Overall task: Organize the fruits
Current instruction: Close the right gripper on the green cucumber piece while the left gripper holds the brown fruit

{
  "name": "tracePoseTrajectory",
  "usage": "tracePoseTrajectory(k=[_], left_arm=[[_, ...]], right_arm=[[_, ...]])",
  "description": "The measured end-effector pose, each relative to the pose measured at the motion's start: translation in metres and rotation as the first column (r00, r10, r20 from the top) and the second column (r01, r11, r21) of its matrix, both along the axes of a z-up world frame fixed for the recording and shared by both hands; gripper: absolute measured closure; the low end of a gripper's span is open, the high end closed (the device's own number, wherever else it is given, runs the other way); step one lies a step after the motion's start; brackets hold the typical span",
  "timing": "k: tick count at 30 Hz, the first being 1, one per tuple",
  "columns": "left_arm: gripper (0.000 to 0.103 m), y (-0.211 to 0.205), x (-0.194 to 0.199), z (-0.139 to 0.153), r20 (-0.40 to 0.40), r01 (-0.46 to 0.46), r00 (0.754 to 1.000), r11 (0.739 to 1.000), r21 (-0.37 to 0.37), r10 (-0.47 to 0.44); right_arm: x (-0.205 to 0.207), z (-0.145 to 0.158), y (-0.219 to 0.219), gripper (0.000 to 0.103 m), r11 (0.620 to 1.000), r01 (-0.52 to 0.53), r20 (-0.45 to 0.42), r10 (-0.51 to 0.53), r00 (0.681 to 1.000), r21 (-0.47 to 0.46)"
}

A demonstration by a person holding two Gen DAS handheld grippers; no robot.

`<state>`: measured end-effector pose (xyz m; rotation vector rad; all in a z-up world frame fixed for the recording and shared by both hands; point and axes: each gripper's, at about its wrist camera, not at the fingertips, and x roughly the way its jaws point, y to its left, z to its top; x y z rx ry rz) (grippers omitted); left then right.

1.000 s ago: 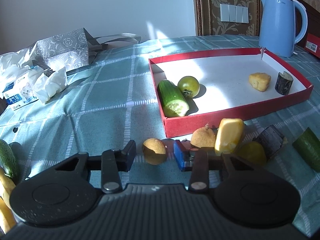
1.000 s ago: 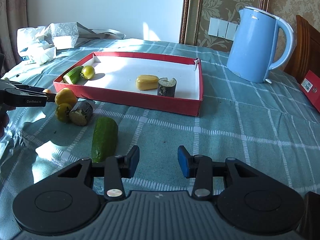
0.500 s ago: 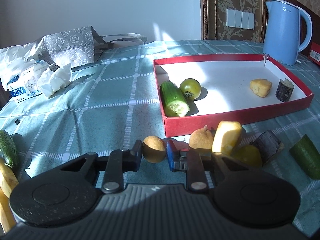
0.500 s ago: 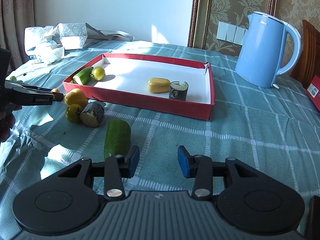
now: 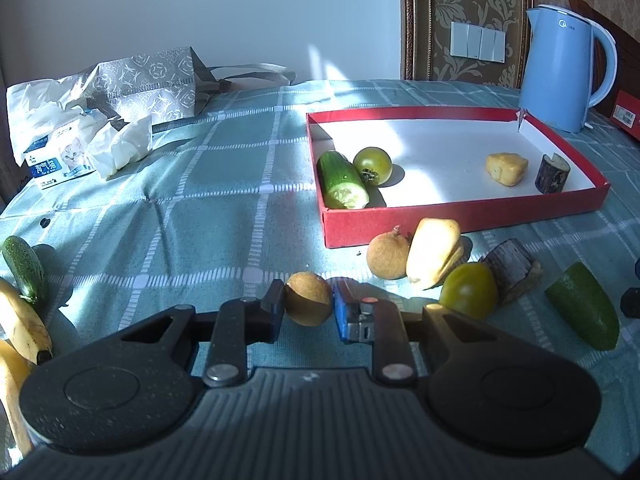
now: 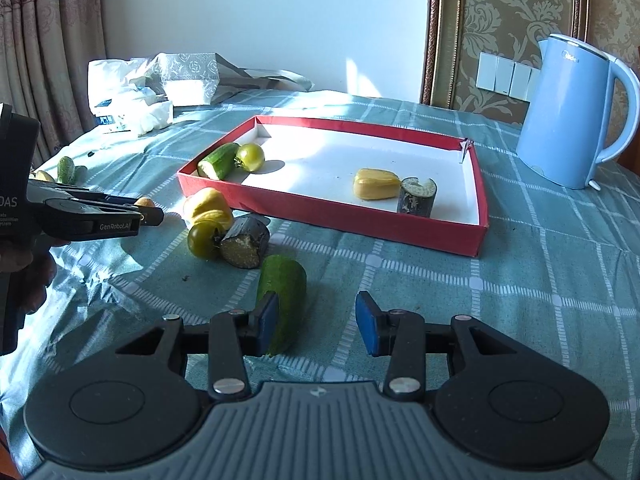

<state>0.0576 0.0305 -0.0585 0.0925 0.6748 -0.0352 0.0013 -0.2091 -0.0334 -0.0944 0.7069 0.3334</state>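
1. The left claw (image 5: pixel 309 312) is clamped on a small round brown fruit (image 5: pixel 308 298), possibly a longan; both blue pads press its sides, just above the checked cloth of the bench (image 5: pixel 200 184).
2. The right claw (image 6: pixel 317 322) stands partly open with nothing between its pads. Its left pad sits in front of a cut cucumber piece (image 6: pixel 282 284) lying on the cloth.
3. A red tray (image 5: pixel 460 218) with a white floor holds four things: a cucumber half (image 5: pixel 342 180) and a green tomato (image 5: pixel 373 165) touching each other in the near left corner, and a yellow chunk (image 5: pixel 506 168) beside a dark cut stub (image 5: pixel 552 174) toward the right end.
4. Just outside the tray's near wall lie a second brown fruit (image 5: pixel 388 255), a yellow piece (image 5: pixel 432 254) leaning on it, a green tomato on the cloth (image 5: pixel 468 290) and a dark cut piece (image 5: pixel 512 270), all close together.
5. At the left edge of the left wrist view lie a small cucumber (image 5: pixel 24 270) and a banana (image 5: pixel 24 328).
6. A blue kettle (image 5: pixel 560 68) stands behind the tray's far right corner.
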Motion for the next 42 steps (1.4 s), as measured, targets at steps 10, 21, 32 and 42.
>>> tracePoseTrajectory(k=[10, 21, 32, 42], left_arm=[[0.08, 0.004, -0.011, 0.0, -0.001, -0.011, 1.0, 1.0, -0.011, 0.011], [0.08, 0.005, -0.02, -0.001, 0.004, -0.007, 1.0, 0.999, -0.033, 0.007], [0.08, 0.006, -0.024, -0.008, 0.038, 0.006, 0.999, 0.998, -0.064, -0.003], [0.08, 0.004, -0.025, -0.001, 0.05, 0.016, 0.999, 0.998, -0.067, -0.012]], right_arm=[[0.007, -0.006, 0.021, 0.055, 0.998, -0.047, -0.024, 0.048, 0.999, 0.031], [0.014, -0.026, 0.05, 0.06, 0.995, -0.099, -0.043, 0.098, 0.994, -0.021], [0.011, -0.029, 0.048, 0.071, 0.996, -0.088, -0.029, 0.087, 0.996, -0.023], [0.007, -0.021, 0.029, 0.071, 0.999, -0.038, -0.023, 0.037, 0.999, -0.02]])
